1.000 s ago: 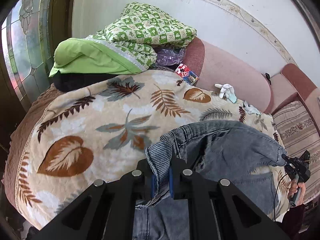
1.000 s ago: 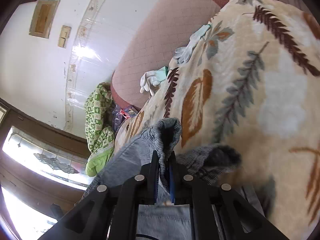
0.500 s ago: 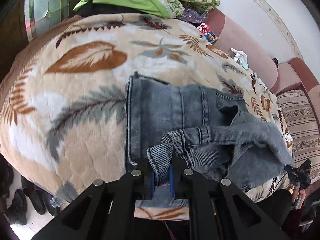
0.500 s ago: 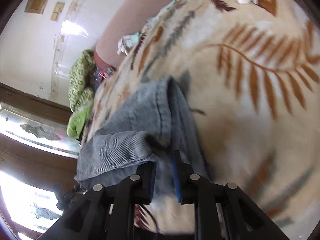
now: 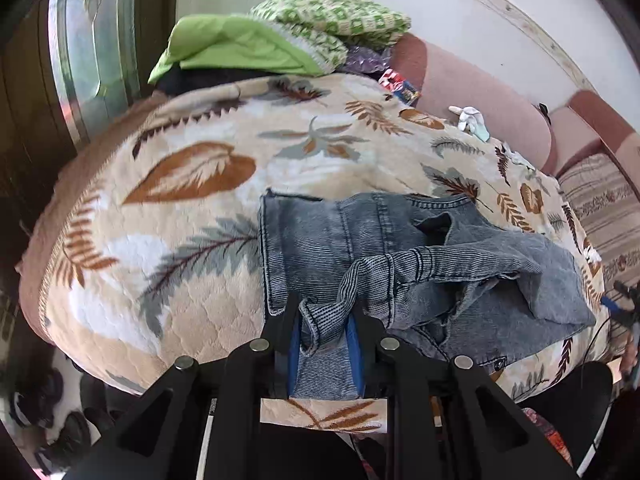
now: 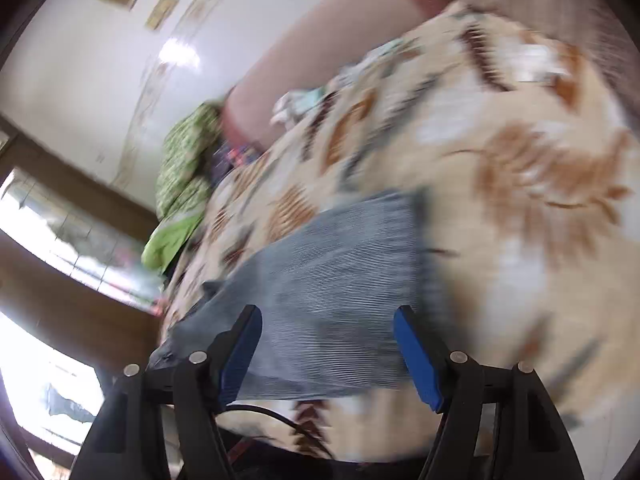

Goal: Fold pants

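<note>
Grey-blue denim pants lie doubled over near the front edge of a leaf-patterned blanket. My left gripper has its blue pads parted a little, with the ribbed hem of a pant leg lying loosely between them. In the blurred right wrist view, my right gripper is wide open and empty over the flat denim. The right gripper also shows at the far right edge of the left wrist view.
A green quilt and patterned pillow are piled at the far end. Pink sofa cushions run along the wall, with white gloves and a small box beside them. Shoes sit on the floor at the left.
Both grippers brought the pant legs down over the waist part. The right gripper has opened and let go of the denim. The left gripper's pads have parted.
</note>
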Tool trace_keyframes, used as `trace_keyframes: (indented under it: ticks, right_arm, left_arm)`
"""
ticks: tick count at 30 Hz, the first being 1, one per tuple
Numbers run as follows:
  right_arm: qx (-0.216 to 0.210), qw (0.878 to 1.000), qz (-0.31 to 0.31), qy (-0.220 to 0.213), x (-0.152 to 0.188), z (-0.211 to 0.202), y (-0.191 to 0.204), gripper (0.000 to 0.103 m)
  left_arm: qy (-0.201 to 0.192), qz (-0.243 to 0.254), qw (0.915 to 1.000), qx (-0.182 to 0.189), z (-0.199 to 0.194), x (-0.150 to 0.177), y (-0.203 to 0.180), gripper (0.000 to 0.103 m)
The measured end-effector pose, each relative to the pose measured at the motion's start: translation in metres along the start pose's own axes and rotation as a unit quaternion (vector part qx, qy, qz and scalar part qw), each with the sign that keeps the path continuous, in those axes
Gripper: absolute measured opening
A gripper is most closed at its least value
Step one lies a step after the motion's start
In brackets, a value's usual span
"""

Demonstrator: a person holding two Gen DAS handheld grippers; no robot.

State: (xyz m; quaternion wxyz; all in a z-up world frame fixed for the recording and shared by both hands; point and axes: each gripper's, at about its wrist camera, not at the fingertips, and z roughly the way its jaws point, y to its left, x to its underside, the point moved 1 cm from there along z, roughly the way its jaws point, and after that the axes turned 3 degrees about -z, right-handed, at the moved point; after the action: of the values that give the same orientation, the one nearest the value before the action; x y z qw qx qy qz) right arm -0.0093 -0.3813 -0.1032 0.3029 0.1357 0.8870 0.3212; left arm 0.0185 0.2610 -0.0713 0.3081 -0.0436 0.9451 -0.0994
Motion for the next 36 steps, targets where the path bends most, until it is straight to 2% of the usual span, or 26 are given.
trace_keyframes:
  ticks: [3,7,9,11,13,14,19,22,24,27,29,30,32,34,36]
  right_arm:
    - [-0.030,0.998,-0.034,0.034,0.003,0.033,0.041,0.072]
    - [-0.072,0.994,-0.052,0.066,0.022,0.069,0.077,0.072]
    - [-0.077,0.992,-0.061,0.083,0.032,0.086,0.088,0.072]
    - [-0.067,0.990,-0.072,0.101,0.039,0.098,0.095,0.072]
    - [-0.059,0.989,-0.079,0.109,0.044,0.103,0.096,0.072]
    - [-0.059,0.989,-0.077,0.109,0.045,0.105,0.094,0.072]
    - [-0.061,0.993,-0.025,0.099,0.038,0.111,0.070,0.072]
    - [-0.053,0.995,0.002,0.082,0.033,0.105,0.056,0.072]
    - [-0.059,0.996,0.025,0.060,0.030,0.095,0.045,0.072]
    - [-0.060,0.996,0.062,0.020,0.024,0.077,0.024,0.072]
    - [-0.058,0.994,0.091,-0.010,0.020,0.062,0.009,0.072]
    - [-0.056,0.992,0.106,-0.028,0.018,0.054,0.001,0.072]
    - [-0.049,0.987,0.137,-0.067,0.017,0.033,-0.016,0.072]
    - [-0.040,0.982,0.157,-0.098,0.016,0.015,-0.030,0.072]
    - [-0.041,0.975,0.182,-0.116,0.016,0.004,-0.044,0.072]
  left_arm:
    - [-0.023,0.009,0.9997,0.007,-0.016,0.001,-0.005,0.023]
    - [-0.040,-0.007,0.9989,0.023,-0.033,-0.001,-0.001,0.023]
    - [-0.068,-0.014,0.9974,0.020,-0.047,-0.005,0.002,0.023]
    - [-0.119,-0.027,0.9925,0.014,-0.070,-0.011,0.009,0.023]
    - [-0.148,-0.041,0.9878,0.023,-0.083,-0.017,0.013,0.024]
    - [-0.151,-0.042,0.9871,0.035,-0.084,-0.021,0.011,0.027]
    - [-0.109,-0.010,0.9909,0.079,-0.040,-0.035,-0.038,0.043]
    - [-0.048,0.005,0.9909,0.126,0.012,-0.036,-0.088,0.043]
    - [-0.009,0.028,0.9898,0.139,0.041,-0.026,-0.118,0.043]
    - [0.057,0.075,0.9870,0.130,0.080,0.000,-0.155,0.043]
    - [0.107,0.102,0.9839,0.101,0.102,0.021,-0.161,0.043]
    - [0.113,0.108,0.9831,0.095,0.107,0.032,-0.159,0.043]
    - [0.073,0.137,0.9827,0.102,0.096,0.045,-0.156,0.043]
    - [0.076,0.154,0.9801,0.099,0.090,0.051,-0.154,0.043]
    - [0.084,0.141,0.9805,0.108,0.086,0.049,-0.150,0.043]
